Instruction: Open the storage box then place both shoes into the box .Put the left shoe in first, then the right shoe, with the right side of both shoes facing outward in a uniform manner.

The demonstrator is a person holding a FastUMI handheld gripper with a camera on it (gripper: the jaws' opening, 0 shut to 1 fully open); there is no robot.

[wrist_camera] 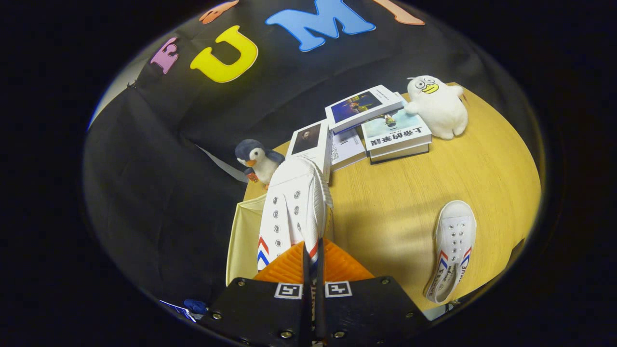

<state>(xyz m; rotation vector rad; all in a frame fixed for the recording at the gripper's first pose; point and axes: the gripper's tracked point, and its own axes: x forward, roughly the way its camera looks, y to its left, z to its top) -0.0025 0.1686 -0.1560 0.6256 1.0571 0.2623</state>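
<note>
Tool [312,260]: I have its two fingers pressed together on the white canvas shoe [291,212], clamped on the shoe's rear wall.
Held shoe: it points away from me, raised over the bench's left edge, above the cream storage box [241,241].
Second shoe [452,248]: I see it lying on the bench [385,202] near its right front edge, well apart from the tool.
Far edge: penguin plush [258,161], stacked books [381,127], white duck plush [436,106].
</note>
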